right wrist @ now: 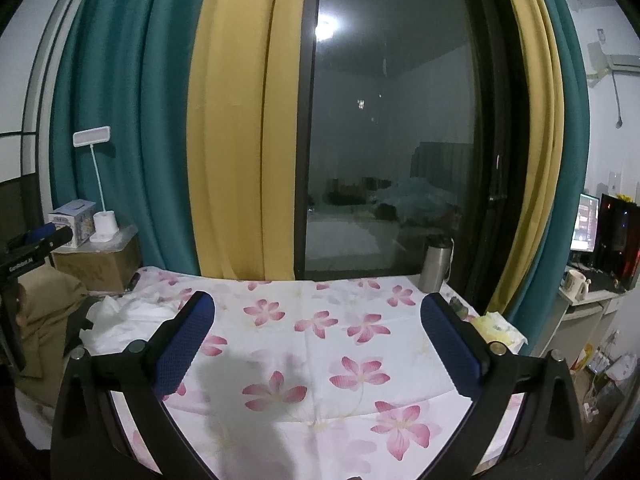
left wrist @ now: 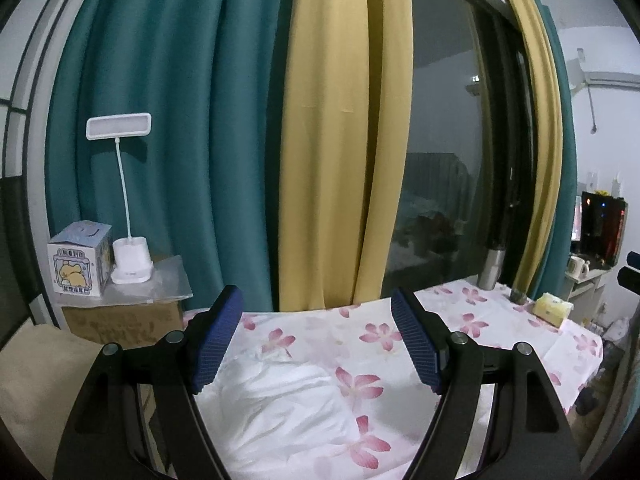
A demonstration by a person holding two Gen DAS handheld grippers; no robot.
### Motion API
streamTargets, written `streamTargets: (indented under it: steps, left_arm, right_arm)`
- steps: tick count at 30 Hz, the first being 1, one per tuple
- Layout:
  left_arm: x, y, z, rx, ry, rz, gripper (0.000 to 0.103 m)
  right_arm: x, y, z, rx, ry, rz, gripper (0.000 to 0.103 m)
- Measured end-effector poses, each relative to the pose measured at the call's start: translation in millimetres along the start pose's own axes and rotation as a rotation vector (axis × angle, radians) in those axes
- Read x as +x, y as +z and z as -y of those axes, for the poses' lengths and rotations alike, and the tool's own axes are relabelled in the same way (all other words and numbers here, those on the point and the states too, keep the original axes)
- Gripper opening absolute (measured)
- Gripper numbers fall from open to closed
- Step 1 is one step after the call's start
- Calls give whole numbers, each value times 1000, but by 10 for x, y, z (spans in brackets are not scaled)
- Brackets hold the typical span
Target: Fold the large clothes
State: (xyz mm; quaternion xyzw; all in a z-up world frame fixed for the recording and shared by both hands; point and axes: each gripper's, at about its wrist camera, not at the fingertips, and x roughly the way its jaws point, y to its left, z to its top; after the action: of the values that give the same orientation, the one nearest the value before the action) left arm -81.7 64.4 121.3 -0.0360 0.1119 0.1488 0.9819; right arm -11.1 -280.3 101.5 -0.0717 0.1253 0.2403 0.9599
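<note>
Left gripper [left wrist: 316,344] spread wide, holding nothing, poised above a crumpled white garment [left wrist: 280,404] at 6 o'clock on the floral sheet [left wrist: 472,320]. Right gripper [right wrist: 318,346] likewise spread wide and empty, over bare sheet; same garment bunched at 9 o'clock. Steel flask [right wrist: 436,264] upright at 2 o'clock, beside the window.

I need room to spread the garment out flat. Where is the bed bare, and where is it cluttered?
Bare: the floral sheet between the crumpled white garment and the steel flask. Crowded: the far right edge, with the flask and yellow tissue pack, and the left side, under the garment.
</note>
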Motion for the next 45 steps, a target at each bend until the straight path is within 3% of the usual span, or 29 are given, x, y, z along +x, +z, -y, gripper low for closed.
streamTargets:
  steps: [16, 45]
  left_arm:
    - [-51, 244, -97, -29, -9, 48, 80]
    - [173, 138, -168, -48, -16, -25, 80]
  right_arm:
    - [-108, 290, -177, -37, 22, 80, 102]
    - [172, 267, -262, -32, 33, 18, 102]
